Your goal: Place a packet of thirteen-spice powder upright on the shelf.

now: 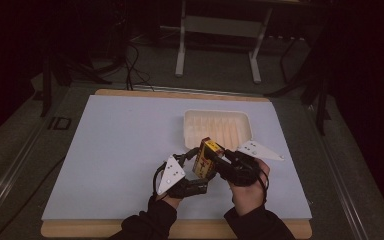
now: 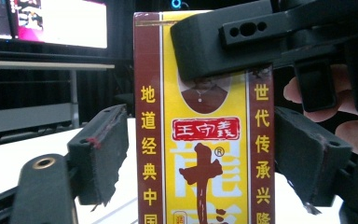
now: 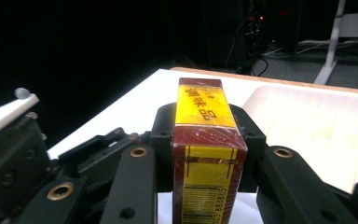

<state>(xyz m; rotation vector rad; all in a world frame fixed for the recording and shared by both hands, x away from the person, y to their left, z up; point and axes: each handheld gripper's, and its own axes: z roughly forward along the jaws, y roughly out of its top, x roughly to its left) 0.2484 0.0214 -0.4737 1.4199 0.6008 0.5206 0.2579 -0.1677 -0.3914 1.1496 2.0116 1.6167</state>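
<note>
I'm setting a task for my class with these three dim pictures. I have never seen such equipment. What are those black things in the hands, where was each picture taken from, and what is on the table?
A person sits at a table and holds a hand-operated clamp in each hand: the left gripper and the right gripper. Each has two black jaws. The high view looks down from above the person's side. The other two pictures come from small cameras riding on the grippers, looking along their jaws.

On the table's pale board lies a white tray, ribbed inside, with nothing visible in it.

Held up between the hands is a yellow and dark red box with Chinese lettering and a barcode. The right gripper's jaws are shut on it. The left gripper's jaws stand open on either side of it, not touching it.
</note>
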